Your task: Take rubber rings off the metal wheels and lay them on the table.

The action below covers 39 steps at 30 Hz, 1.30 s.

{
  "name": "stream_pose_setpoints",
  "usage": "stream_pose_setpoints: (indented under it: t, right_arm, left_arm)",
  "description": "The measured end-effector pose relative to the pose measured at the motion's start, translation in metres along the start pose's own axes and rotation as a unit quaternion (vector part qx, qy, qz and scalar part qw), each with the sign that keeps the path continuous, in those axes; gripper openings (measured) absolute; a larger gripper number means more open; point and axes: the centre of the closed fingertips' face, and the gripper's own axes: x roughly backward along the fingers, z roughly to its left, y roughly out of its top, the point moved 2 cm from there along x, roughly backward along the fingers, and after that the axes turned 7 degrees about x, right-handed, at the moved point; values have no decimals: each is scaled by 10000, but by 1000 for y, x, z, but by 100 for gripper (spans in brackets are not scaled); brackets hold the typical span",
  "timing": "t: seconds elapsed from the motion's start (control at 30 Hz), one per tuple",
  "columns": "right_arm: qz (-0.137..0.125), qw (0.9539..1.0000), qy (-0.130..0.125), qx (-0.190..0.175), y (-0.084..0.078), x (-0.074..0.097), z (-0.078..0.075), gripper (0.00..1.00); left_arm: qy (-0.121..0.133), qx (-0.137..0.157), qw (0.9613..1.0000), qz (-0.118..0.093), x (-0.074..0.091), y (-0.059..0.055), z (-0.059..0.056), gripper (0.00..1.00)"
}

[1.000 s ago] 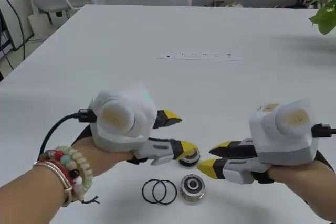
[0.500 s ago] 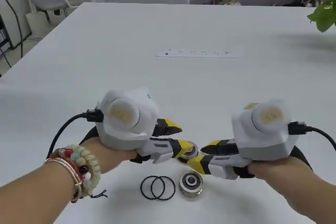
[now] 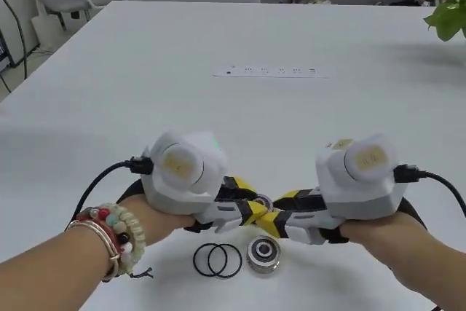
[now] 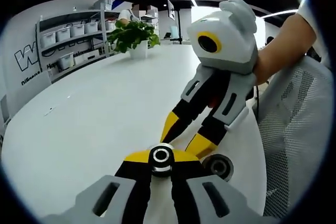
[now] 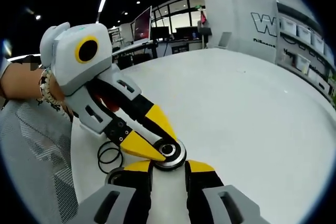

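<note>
Over the worktop (image 3: 218,41), left tongs (image 3: 251,209) and right tongs (image 5: 169,167) meet at one metal wheel (image 4: 161,158).
Left tongs pinch it; I cannot tell if the right tongs grip; rubber rings (image 3: 218,260) lie nearby.

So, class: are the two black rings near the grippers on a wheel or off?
Off. Both rings lie flat on the table, overlapping each other, beside the loose wheel, not around it.
</note>
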Motion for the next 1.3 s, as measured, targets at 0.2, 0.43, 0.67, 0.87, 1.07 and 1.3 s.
stream_pose_setpoints:
  t: [0.2,0.43,0.67,0.87,1.07,1.3]
  right_arm:
    - [192,9988,-4,459,-5,1,0,14]
    - [284,9972,-34,695,-5,2,-1,5]
    - [332,9983,-211,441,-5,4,-7,0]
    - [366,9984,-283,-317,-7,4,-9,0]
    - [208,9940,-240,-1044,-7,6,-12,0]
    - [153,9920,-223,-1230,-6,8,-11,0]
  left_arm:
    - [-15,140,9999,-21,1,-1,-1,8]
    - [29,159,9999,-22,3,-2,-1,8]
    - [37,140,9999,-28,3,-3,-2,8]
    - [63,128,9999,-26,3,-3,-2,8]
    - [74,107,9999,-26,3,-3,-2,8]
    - [64,101,9999,-26,3,-4,-2,8]
